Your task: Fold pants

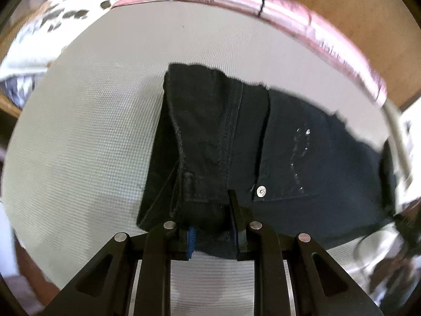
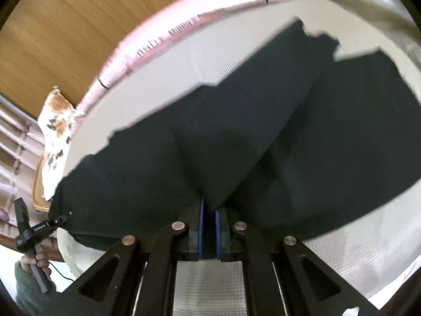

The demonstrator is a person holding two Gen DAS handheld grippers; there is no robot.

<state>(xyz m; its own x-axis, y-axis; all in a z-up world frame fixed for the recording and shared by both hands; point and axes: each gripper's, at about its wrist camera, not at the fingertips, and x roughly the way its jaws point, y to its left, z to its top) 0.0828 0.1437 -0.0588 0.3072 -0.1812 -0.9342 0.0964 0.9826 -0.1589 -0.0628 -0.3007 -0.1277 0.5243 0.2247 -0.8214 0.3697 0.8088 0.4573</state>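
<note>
- Black pants [image 1: 289,144] lie on the bed [image 1: 92,131], a pale textured cover.
- Left gripper [image 1: 213,234]: fingers clamp the waistband edge.
- Right gripper [image 2: 209,210]: fingers nearly together, pinching a fabric fold.

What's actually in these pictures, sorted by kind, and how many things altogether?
Black pants: 1
Grippers: 2, the left gripper and the right gripper, each clamped on the pants
White mat: 1
Floral pillow: 1
Total: 5
</note>
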